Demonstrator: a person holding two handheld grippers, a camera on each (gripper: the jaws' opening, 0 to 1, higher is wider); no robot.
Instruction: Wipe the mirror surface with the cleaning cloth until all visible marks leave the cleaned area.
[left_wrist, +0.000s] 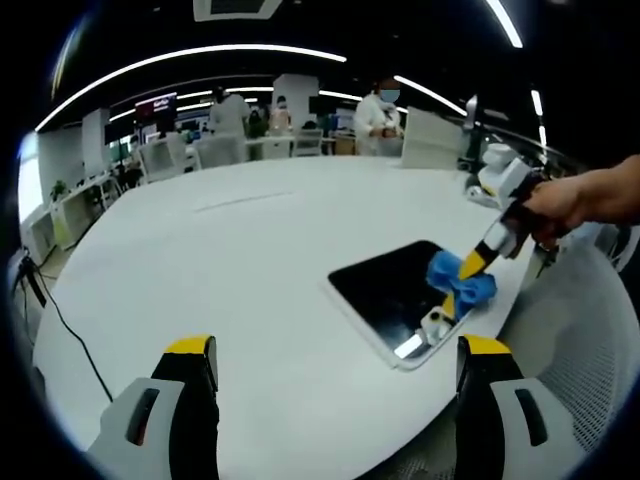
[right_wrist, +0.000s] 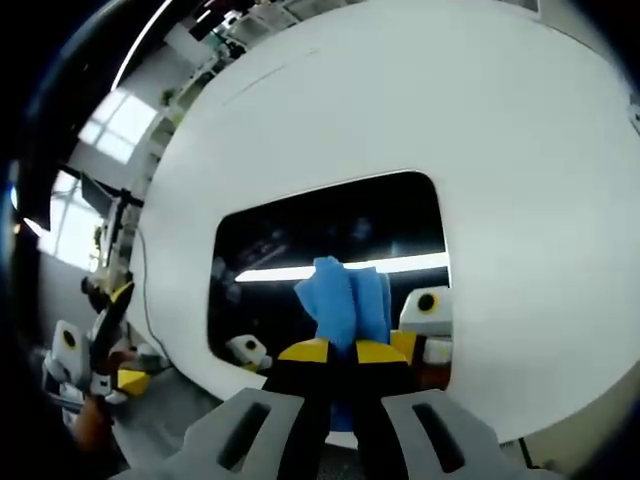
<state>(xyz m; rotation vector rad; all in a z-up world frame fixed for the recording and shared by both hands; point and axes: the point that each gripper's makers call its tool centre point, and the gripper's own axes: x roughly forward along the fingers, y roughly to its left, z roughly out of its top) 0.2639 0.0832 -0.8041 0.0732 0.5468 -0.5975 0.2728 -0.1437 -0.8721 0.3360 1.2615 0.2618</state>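
The mirror (left_wrist: 385, 290) is a dark rectangular panel lying flat on the white table (left_wrist: 230, 260), near its right edge. My right gripper (left_wrist: 462, 282) comes in from the right in a person's hand and is shut on the blue cleaning cloth (left_wrist: 462, 280), pressing it onto the mirror's right part. In the right gripper view the cloth (right_wrist: 345, 295) bunches up between the closed yellow-tipped jaws of the right gripper (right_wrist: 345, 352), over the mirror (right_wrist: 300, 240). My left gripper (left_wrist: 335, 362) hovers open above the table's near edge, left of the mirror, holding nothing.
The mirror reflects ceiling lights and parts of the gripper. A mesh chair (left_wrist: 590, 340) stands beside the table at the right. Several people (left_wrist: 380, 115), desks and chairs are in the background. The left gripper (right_wrist: 110, 350) shows beyond the table's edge.
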